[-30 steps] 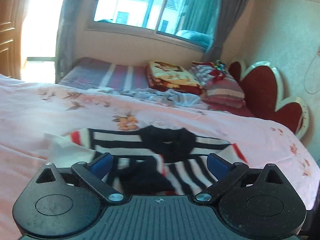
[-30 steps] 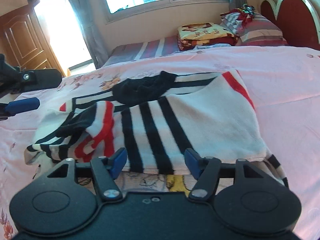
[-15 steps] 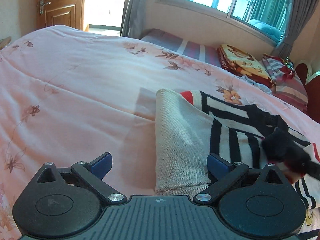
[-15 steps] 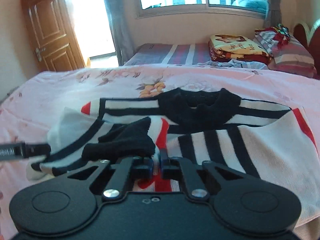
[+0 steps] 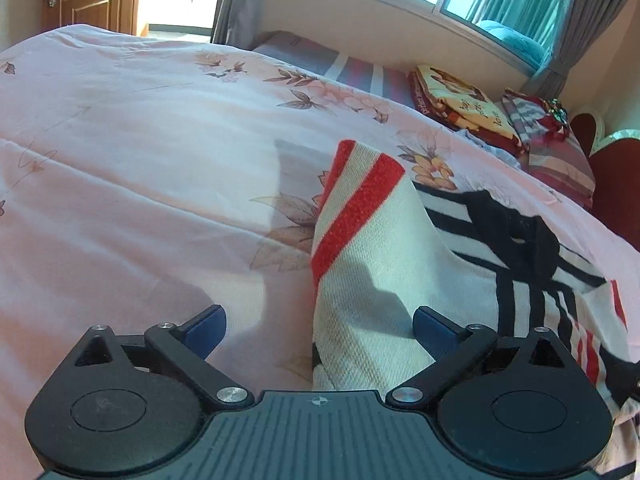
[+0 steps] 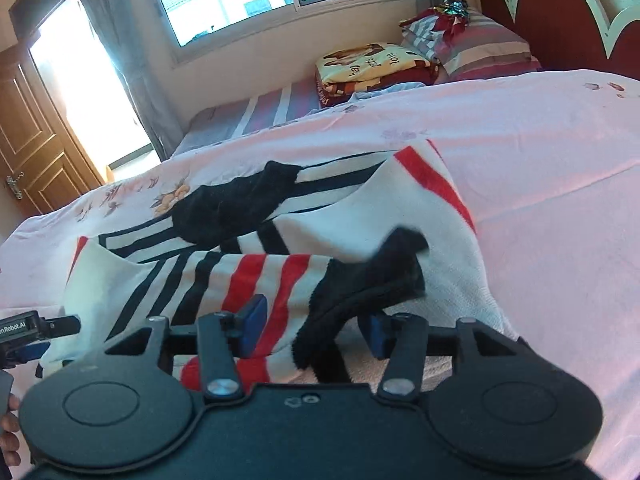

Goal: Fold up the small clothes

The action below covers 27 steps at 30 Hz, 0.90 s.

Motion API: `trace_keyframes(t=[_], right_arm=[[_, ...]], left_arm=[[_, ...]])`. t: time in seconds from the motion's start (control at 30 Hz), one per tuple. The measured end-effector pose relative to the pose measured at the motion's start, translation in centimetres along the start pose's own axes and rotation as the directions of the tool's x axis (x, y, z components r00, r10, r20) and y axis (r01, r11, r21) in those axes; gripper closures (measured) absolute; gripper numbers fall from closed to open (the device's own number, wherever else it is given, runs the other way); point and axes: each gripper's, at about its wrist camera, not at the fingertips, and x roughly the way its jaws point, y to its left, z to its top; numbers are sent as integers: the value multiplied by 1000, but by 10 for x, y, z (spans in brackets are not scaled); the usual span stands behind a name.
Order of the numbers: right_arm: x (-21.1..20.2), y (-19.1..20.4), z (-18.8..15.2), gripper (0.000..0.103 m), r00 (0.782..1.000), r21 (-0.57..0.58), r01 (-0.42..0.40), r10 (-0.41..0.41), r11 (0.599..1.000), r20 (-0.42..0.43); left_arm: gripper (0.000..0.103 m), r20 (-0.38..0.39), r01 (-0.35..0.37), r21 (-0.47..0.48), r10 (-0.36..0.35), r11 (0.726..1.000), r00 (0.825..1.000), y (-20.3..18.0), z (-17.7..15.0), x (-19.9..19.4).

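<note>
black left gripper (image 6: 24, 336) reads "nrobot.ai", fingers wide apart; right gripper (image 6: 314, 330) just reopening, sweater (image 6: 256, 280) sleeve between, ungripped.

A bed (image 6: 540, 128) covered by a pink flowered quilt (image 5: 140, 168) was seen ahead of both grippers. A striped sweater (image 6: 400, 216) in white, black and red was spread directly on the quilt, just in front of the right gripper (image 6: 312, 330) and ahead and to the right of the left gripper (image 5: 320, 328). Far beyond the grippers, a folded yellow and red blanket (image 6: 368, 64) and striped pillows (image 6: 480, 46) were laid near the red headboard (image 6: 560, 12), on a striped sheet (image 6: 260, 114).
</note>
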Motion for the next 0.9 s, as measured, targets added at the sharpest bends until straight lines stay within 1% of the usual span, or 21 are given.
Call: trace_keyframes(t=[0.03, 0.07, 0.1, 0.13, 0.17, 0.23, 0.27, 0.33, 0.37, 0.4, 0.43, 0.47, 0.5, 0.53, 0.63, 0.67, 0.73, 0.77, 0.83, 0.87, 0.9], right_arm=[[3, -3, 2, 66, 1000, 17, -1, 1, 1000, -4], [5, -5, 2, 71, 1000, 36, -4, 4, 999, -10], [7, -7, 3, 83, 1000, 42, -3, 3, 999, -15], [7, -8, 2, 88, 1000, 39, 7, -6, 999, -13], [6, -9, 2, 89, 1000, 35, 12, -12, 999, -7], [3, -11, 4, 94, 1000, 14, 25, -25, 1000, 13], [-2, -11, 5, 95, 999, 2, 26, -26, 1000, 36], [-8, -11, 5, 95, 994, -29, 68, -65, 997, 85], [2, -13, 4, 95, 995, -49, 93, -91, 994, 40], [12, -18, 1, 95, 995, -39, 92, -93, 995, -22], [17, -22, -3, 94, 995, -22, 89, -90, 996, -38], [13, -20, -4, 90, 994, -41, 104, -104, 994, -19], [9, -18, -4, 78, 993, -56, 121, -121, 991, -3], [1, -19, -3, 71, 990, -57, 143, -141, 988, 27], [-22, -24, 3, 69, 981, -52, 172, -166, 984, 104], [-28, -25, 5, 69, 979, -55, 168, -160, 984, 124], [-36, -18, 8, 69, 982, -84, 129, -116, 988, 148], [-35, -11, 8, 69, 985, -107, 112, -96, 988, 143], [-24, 6, 7, 71, 994, -164, 67, -51, 984, 100], [-18, 13, 4, 71, 996, -179, 51, -38, 982, 76], [-12, 17, 1, 71, 998, -191, 43, -34, 981, 54]], left_arm=[[4, -2, -5, -14, 5, 1000, 1000, 2, 5, 5], [11, -7, -5, -23, 5, 1000, 1000, 3, 9, 11], [18, -6, -15, -24, 14, 1000, 1000, 3, 12, 16], [24, 6, -31, -19, 31, 999, 999, 1, 14, 19], [33, 18, -31, -15, 32, 999, 999, 0, 16, 21], [47, 29, -38, -12, 39, 999, 999, -2, 22, 25], [48, 34, -43, -14, 43, 999, 998, -3, 24, 28], [47, 45, -58, 0, 58, 998, 997, -5, 27, 33], [47, 49, -68, 20, 67, 998, 997, -8, 27, 34], [47, 47, -75, 33, 74, 997, 996, -10, 27, 33], [47, 44, -77, 35, 76, 996, 996, -10, 28, 30], [47, 42, -78, 29, 77, 997, 996, -8, 28, 24], [47, 53, -78, 23, 76, 997, 996, -6, 28, 16], [47, 72, -74, 28, 72, 997, 995, -5, 25, 5], [47, 103, -45, 93, 36, 995, 994, -7, 13, -25], [47, 105, -26, 110, 14, 994, 994, -9, 7, -35], [47, 104, -6, 146, -9, 989, 995, -17, -7, -49], [47, 92, 6, 159, -20, 987, 996, -21, -14, -51], [47, 59, 23, 190, -34, 982, 998, -29, -31, -51], [47, 53, 9, 211, -20, 977, 998, -33, -38, -49], [47, 55, -29, 238, 16, 971, 998, -34, -46, -44]])
